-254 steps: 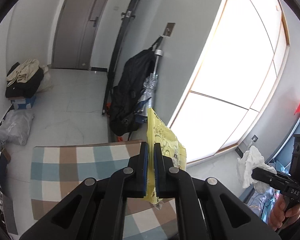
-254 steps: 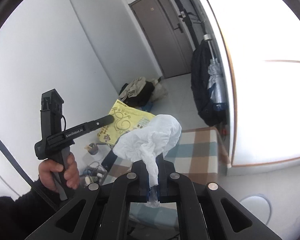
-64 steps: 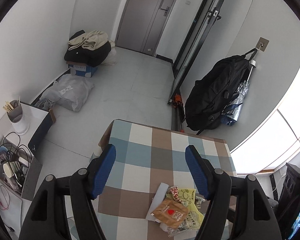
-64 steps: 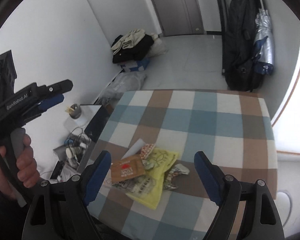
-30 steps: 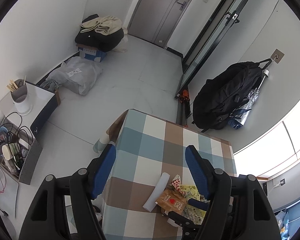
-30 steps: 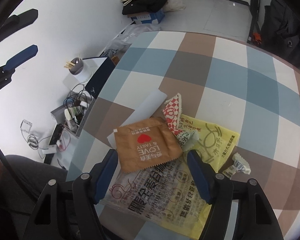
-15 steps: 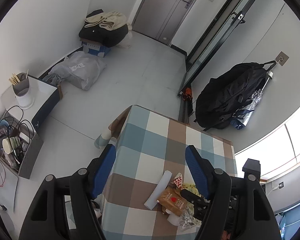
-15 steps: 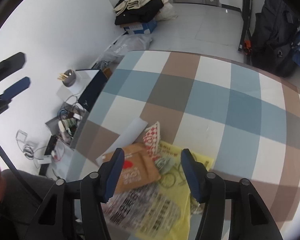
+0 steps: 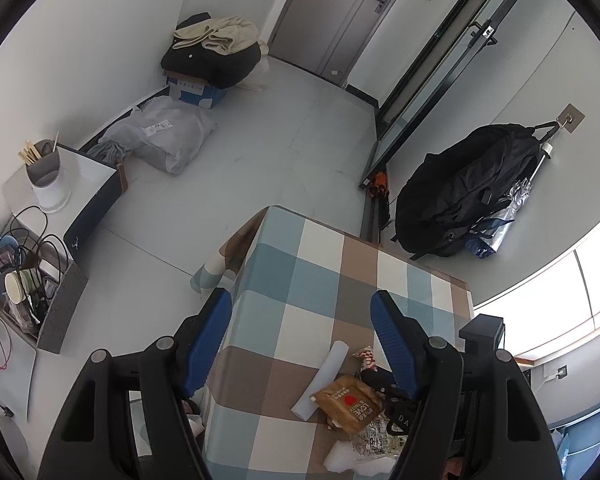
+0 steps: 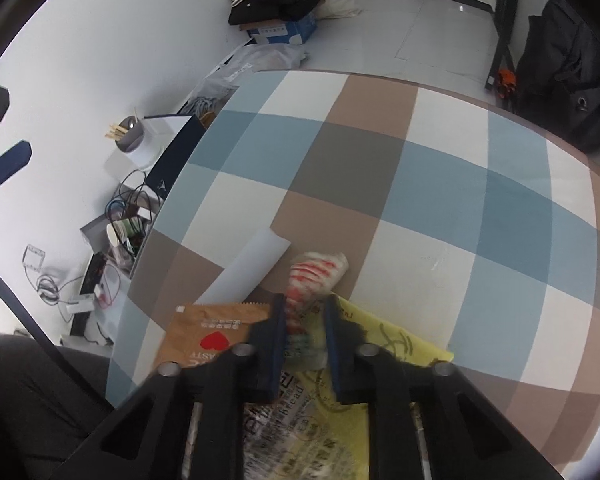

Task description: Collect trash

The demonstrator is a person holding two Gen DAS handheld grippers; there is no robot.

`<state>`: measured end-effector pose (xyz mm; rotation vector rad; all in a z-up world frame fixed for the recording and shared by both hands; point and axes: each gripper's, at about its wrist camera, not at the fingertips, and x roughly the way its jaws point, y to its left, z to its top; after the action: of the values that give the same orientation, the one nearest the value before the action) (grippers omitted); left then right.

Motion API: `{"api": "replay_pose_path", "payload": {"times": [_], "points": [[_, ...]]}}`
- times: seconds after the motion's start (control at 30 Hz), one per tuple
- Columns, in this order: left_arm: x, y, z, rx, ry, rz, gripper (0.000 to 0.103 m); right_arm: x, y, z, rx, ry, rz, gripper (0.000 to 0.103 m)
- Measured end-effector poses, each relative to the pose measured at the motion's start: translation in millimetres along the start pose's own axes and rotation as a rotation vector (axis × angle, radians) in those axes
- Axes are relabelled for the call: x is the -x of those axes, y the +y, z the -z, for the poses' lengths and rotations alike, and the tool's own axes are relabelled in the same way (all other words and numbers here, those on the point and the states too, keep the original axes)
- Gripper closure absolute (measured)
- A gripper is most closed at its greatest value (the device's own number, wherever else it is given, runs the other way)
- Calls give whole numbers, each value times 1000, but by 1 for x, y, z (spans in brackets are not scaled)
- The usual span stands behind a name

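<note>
A heap of trash lies at the near edge of the checked tablecloth. In it are a brown packet with a red heart, a yellow bag, a white paper strip and a red-and-white wrapper. My right gripper points down into the heap, its jaws shut on the red-and-white wrapper, whose end sticks out past the fingertips. My left gripper hangs open higher up, apart from the heap, with nothing between its fingers. From there I see the brown packet and a white tissue.
A low white cabinet with a cup of sticks and tangled cables stands left of the table. A black backpack hangs on the right wall. A grey bag and clothes on a box lie on the floor.
The right gripper's jaws went from wide open to shut on the red-and-white wrapper as it slid a little over the heap. The left gripper has stayed put and open.
</note>
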<state>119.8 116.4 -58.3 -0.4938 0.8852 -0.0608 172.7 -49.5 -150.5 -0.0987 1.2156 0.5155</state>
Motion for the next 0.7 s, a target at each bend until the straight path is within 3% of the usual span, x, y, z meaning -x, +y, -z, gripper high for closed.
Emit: {"api": "replay_pose_path", "payload": {"times": [0.47,0.7], "points": [[-25,-4,7,-28,66,-55,34,46,-30,15,-80,-106,-65,97],[-59,-6,21,-37,200,-71,34,80,-45,39,-103,-171,-91,97]]}}
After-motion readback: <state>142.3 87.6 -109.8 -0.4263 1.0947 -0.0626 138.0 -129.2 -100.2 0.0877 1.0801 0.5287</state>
